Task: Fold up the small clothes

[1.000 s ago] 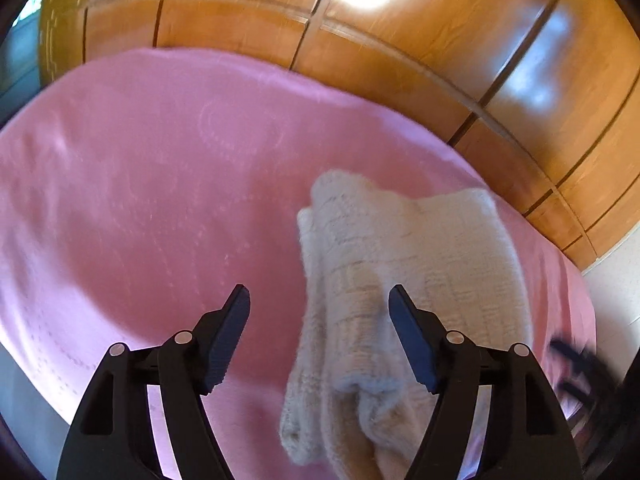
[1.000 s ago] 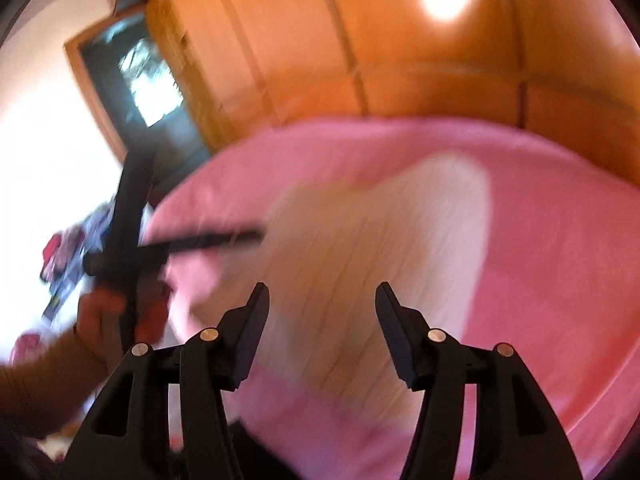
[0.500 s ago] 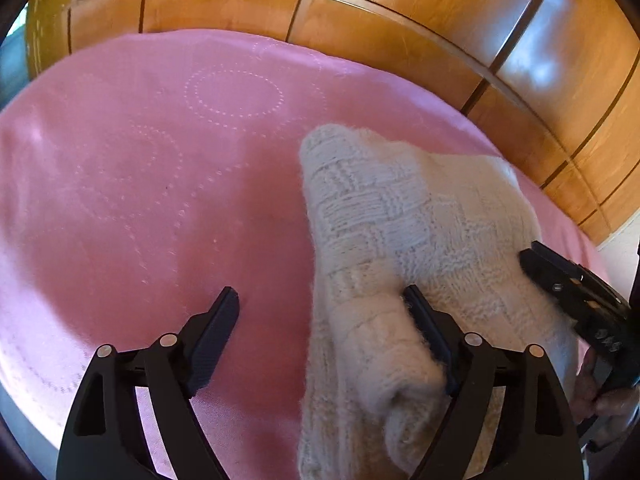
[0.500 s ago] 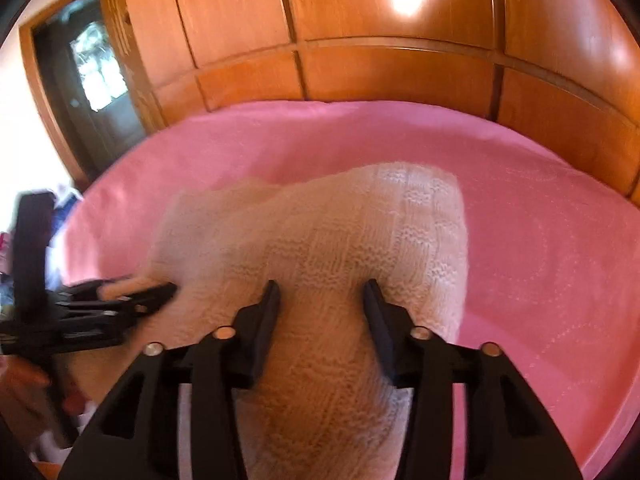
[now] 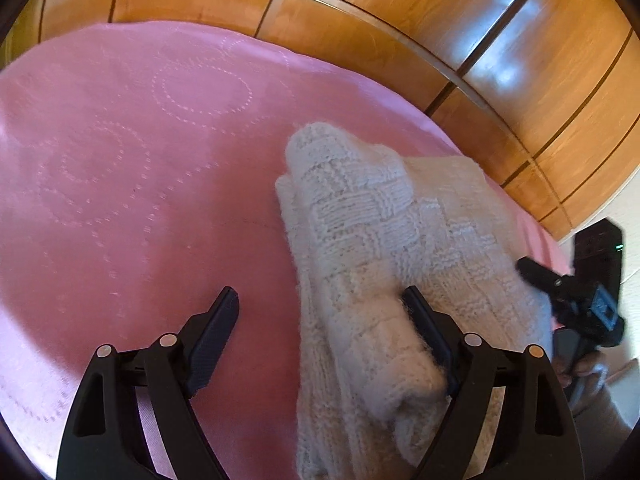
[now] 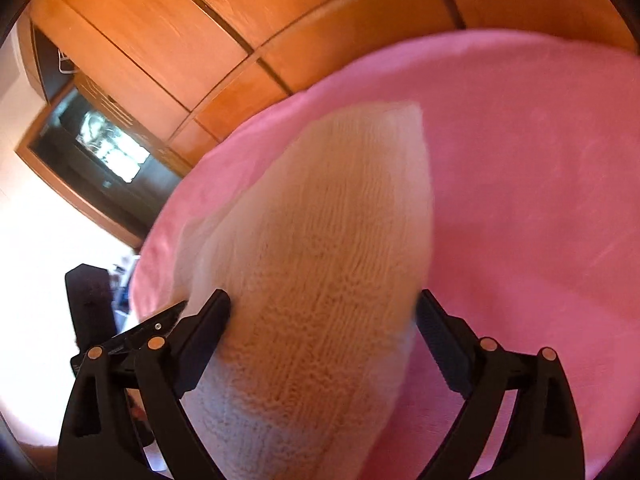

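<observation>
A cream knitted garment (image 5: 384,240) lies partly folded on the pink blanket (image 5: 120,184). My left gripper (image 5: 324,320) is open; its right finger presses into the garment's near left fold and its left finger hangs over bare blanket. My right gripper (image 6: 324,312) is open wide, with the garment (image 6: 332,248) bulging up between its fingers; this view is blurred. The right gripper also shows in the left wrist view (image 5: 576,300) at the garment's right edge.
Wooden wardrobe panels (image 5: 400,32) stand right behind the blanket. A dark doorway or screen (image 6: 100,148) is off to the left in the right wrist view. The blanket spreads wide to the left of the garment.
Both grippers have come down onto the garment. My right gripper's jaws narrowed half a second ago and have now spread wide again. The right view has tilted.
</observation>
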{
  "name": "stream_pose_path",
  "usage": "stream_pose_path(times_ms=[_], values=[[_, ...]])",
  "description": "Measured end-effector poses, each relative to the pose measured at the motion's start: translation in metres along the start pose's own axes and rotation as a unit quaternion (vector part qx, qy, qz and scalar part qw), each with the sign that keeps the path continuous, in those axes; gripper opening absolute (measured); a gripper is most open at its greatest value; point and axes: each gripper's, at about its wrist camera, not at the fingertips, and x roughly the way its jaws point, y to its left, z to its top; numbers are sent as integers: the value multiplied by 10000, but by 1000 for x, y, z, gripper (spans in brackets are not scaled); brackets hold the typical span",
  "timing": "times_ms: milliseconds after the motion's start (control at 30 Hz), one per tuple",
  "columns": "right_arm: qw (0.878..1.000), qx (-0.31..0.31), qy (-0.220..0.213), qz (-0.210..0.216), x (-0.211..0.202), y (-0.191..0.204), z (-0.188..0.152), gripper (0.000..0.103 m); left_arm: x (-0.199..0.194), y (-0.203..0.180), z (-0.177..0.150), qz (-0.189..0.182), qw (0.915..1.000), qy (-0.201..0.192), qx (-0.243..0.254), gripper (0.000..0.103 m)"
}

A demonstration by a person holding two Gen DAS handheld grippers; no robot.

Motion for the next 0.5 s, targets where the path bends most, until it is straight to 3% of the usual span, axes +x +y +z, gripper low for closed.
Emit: stream_pose_path(times_ms=[100,167,233,333,400,500], values=[[9994,200,130,269,7,-8,0,92,3,3,0,-265,9996,36,-24,81],[9986,242,230,422,11,-10,0,91,6,7,0,-645,9978,94,-114,70],[9980,210,333,490,16,-10,1,83,9,12,-1,-1235,9917,173,-324,49],[9980,204,324,506,10,-6,1,64,8,11,-5,-1510,9877,81,-405,36],[9983,139,212,517,-1,2,-1,56,3,12,-8,-1767,9824,25,-597,33],[9983,-19,5,578,-23,15,-6,53,-7,-3,-11,-1877,9808,-22,-528,31]])
